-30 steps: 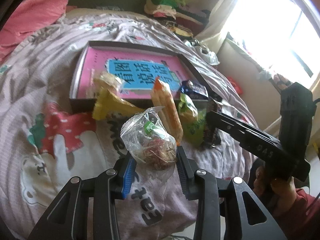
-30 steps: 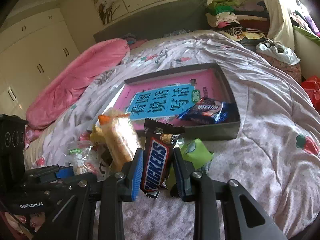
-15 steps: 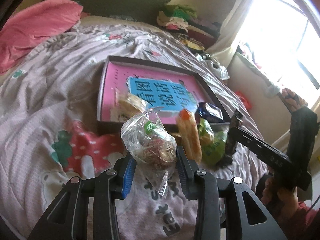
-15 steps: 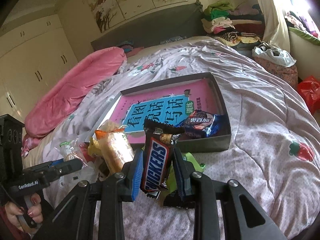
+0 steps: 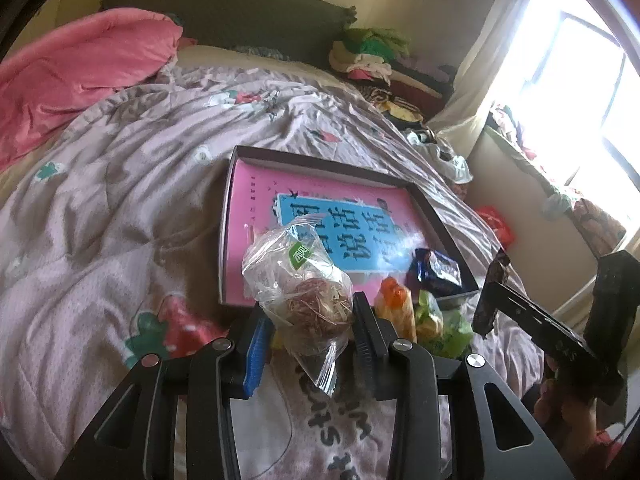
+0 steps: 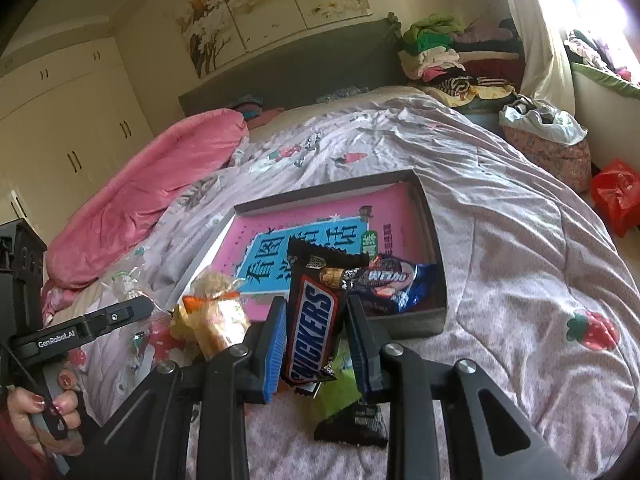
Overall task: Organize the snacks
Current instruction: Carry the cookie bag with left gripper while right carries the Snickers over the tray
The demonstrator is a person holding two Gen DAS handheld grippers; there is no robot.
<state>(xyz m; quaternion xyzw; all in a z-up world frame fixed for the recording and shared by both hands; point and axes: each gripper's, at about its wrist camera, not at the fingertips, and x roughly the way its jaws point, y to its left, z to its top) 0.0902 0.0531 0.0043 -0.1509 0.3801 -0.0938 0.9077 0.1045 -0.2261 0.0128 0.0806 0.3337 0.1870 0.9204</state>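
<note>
The left gripper (image 5: pixel 310 334) is clenched on a clear bag (image 5: pixel 298 280) with a brown ball inside, held up just in front of the box's (image 5: pixel 440 222) near edge. The right gripper (image 6: pixel 316 340) grasps a Snickers (image 6: pixel 310 336) upright between its pads, also before the box, where a blue packet (image 6: pixel 390 286) lies in the near right corner on the pink book (image 6: pixel 320 224). An orange-topped snack (image 6: pixel 214 320) and a green packet (image 5: pixel 446 330) lie on the bed just short of the box.

Since a second ago both grippers have risen and drawn nearer the box; the bag now overlaps its near wall in the left view, and the heap of snacks sits lower.

The bed wears a lilac strawberry-print quilt (image 6: pixel 520 248), with a pink duvet (image 6: pixel 140 200) to the left, folded clothes (image 6: pixel 440 56) by the headboard and a bright window (image 5: pixel 580 80) on the right.
</note>
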